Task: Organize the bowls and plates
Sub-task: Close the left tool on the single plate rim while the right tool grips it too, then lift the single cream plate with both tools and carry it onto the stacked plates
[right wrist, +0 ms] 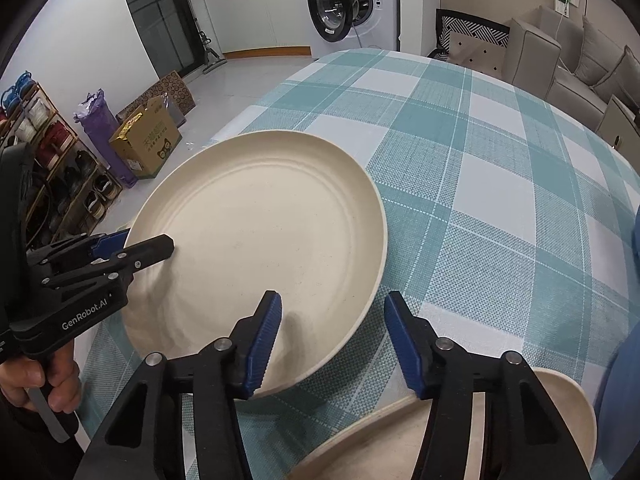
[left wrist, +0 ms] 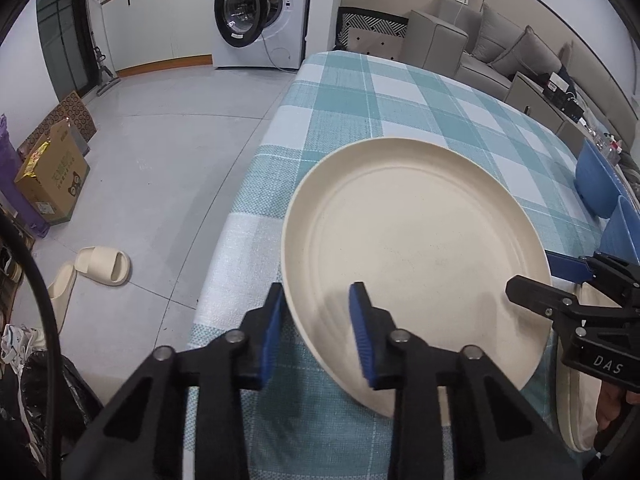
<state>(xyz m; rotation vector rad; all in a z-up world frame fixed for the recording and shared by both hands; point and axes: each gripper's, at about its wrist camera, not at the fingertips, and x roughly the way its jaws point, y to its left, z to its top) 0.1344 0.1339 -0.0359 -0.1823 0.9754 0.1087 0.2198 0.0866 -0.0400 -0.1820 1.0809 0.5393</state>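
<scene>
Plate (left wrist: 416,264) first: the big cream one lies on the checked tablecloth (left wrist: 400,92) close to the table's near left corner, its left rim reaching almost to the left edge. My left gripper (left wrist: 318,300) has its jaws straddling that left rim, one blue pad outside and one inside; from the left wrist view they look narrow and closed on the rim, and the right wrist view agrees. My right gripper (right wrist: 332,308) straddles the rim on the opposite side, one pad over the plate's inner surface, the other out over the cloth; a clear gap remains, so I judge it not yet gripping. To do this well I would let the right jaws finish closing before any lift, then raise both sides together and keep the plate level. A second cream plate (right wrist: 400,428) sits at the near edge just under my right gripper, and blue bowls (left wrist: 600,184) stand towards the right edge. I reckon stacking onto that second plate is the likely move, and the risk is a one-sided grip tipping it.
</scene>
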